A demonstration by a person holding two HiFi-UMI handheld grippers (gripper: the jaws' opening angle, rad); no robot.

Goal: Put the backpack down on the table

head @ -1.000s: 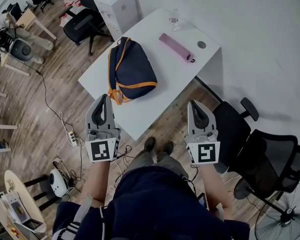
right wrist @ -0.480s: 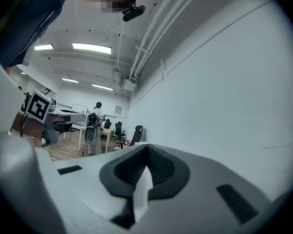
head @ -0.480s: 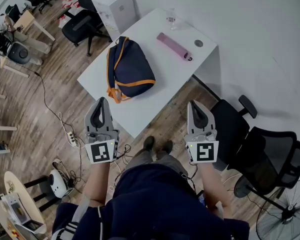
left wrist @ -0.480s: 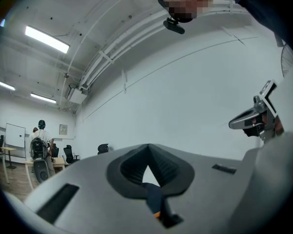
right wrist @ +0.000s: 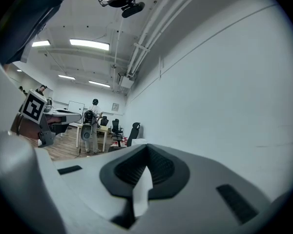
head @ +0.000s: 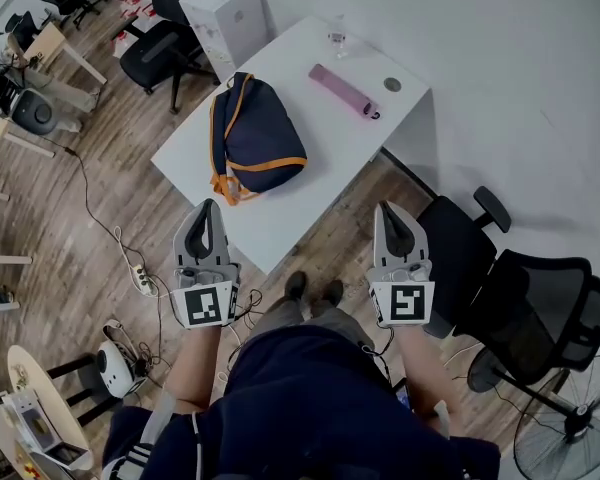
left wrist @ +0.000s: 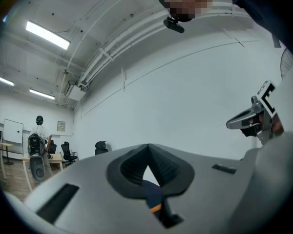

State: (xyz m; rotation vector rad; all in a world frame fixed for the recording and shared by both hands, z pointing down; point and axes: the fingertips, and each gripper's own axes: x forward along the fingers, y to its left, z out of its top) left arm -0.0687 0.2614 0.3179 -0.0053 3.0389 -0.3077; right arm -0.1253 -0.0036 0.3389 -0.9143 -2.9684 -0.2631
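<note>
Backpack [head: 258, 138] lies on the bench [head: 290, 218], with an umbrella [head: 342, 90] at its 2 o'clock. At its 6 o'clock, the left tongs [head: 208, 208] and right tongs [head: 388, 209] are closed, empty.

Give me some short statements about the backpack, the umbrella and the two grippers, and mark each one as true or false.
1. The backpack lies on the white table. True.
2. The left gripper is shut on the backpack. False: its jaws are shut on nothing, and it is apart from the backpack.
3. The pink umbrella lies folded on the table, apart from the backpack. True.
4. The right gripper hangs wide open over the umbrella. False: it is shut and empty, held close to the person's body, far from the umbrella.
</note>
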